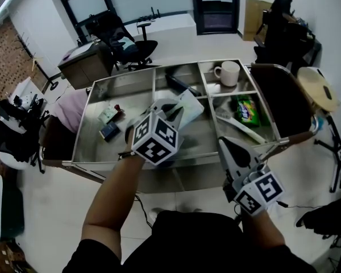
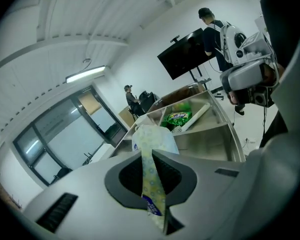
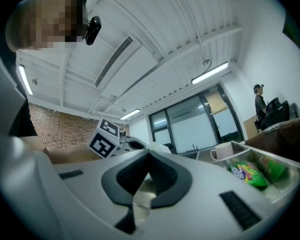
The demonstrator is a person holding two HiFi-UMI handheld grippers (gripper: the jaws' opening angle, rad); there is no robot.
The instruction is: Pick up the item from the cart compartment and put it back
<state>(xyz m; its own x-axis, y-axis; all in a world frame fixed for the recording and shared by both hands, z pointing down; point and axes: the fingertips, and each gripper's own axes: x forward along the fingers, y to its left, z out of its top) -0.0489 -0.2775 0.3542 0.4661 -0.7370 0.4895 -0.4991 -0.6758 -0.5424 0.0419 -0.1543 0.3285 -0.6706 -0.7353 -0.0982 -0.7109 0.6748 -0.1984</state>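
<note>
At the 9 o'clock side of the cart (image 1: 96,142), the big compartment holds a dark blue box (image 1: 109,131) and a green-and-white card (image 1: 108,116), both lying loose on the steel floor and untouched. Just to their right, the left claw (image 1: 173,115) reaches in over this compartment from 6 o'clock. The left gripper view shows its pads pressed together on a thin sealed flap of a pale, yellow-green patterned packet (image 2: 153,138). The body of the packet stands out beyond the tips, toward the cart's 12 o'clock dividers. From the head view I cannot tell whether its far end rests on the steel or hangs free. The way the flap is pinched and the body juts forward suggests it is lifted clear. So the pick-up looks done, and the step in hand is the hold before the return. The next move calls for lowering the packet flat into the big compartment, clear of the box and card, and parting the pads only once it is supported; a grip on a flap alone could let it swing or slip. Further right, a mug (image 1: 228,73) sits in the 1 o'clock compartment, with a green snack bag (image 1: 247,108) and a white utensil (image 1: 238,127) at 3 o'clock. The right claw (image 1: 223,142) waits outside the front rim at 5 o'clock, its pads together on nothing.
</note>
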